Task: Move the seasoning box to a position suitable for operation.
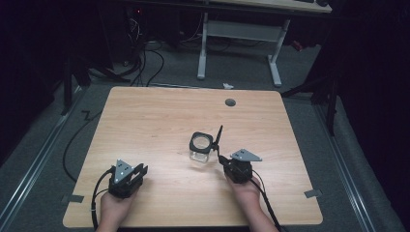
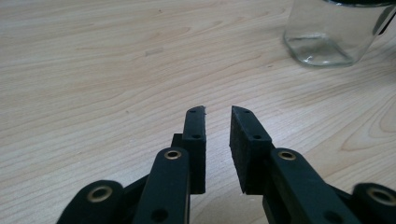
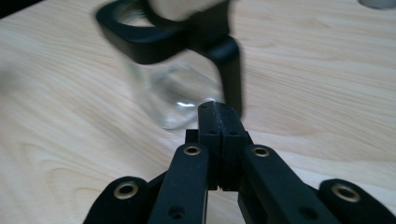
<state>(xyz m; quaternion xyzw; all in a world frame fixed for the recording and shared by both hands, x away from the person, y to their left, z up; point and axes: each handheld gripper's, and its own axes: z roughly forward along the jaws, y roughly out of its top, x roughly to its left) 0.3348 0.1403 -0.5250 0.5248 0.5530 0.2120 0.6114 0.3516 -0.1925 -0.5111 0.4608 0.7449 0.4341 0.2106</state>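
A small clear glass jar with a square black collar stands at the table's middle. A thin black arm rises from the collar's right side. My right gripper sits just right of the jar, jaws shut, tips right at the lower end of that arm; nothing shows between them. In the right gripper view the jar is close and blurred. My left gripper rests near the front left, slightly open and holding nothing, with the jar far off at upper right.
The wooden table has a grey round grommet near its far edge and tape tabs at the front corners. Behind stands a white desk frame; cables lie on the grey floor.
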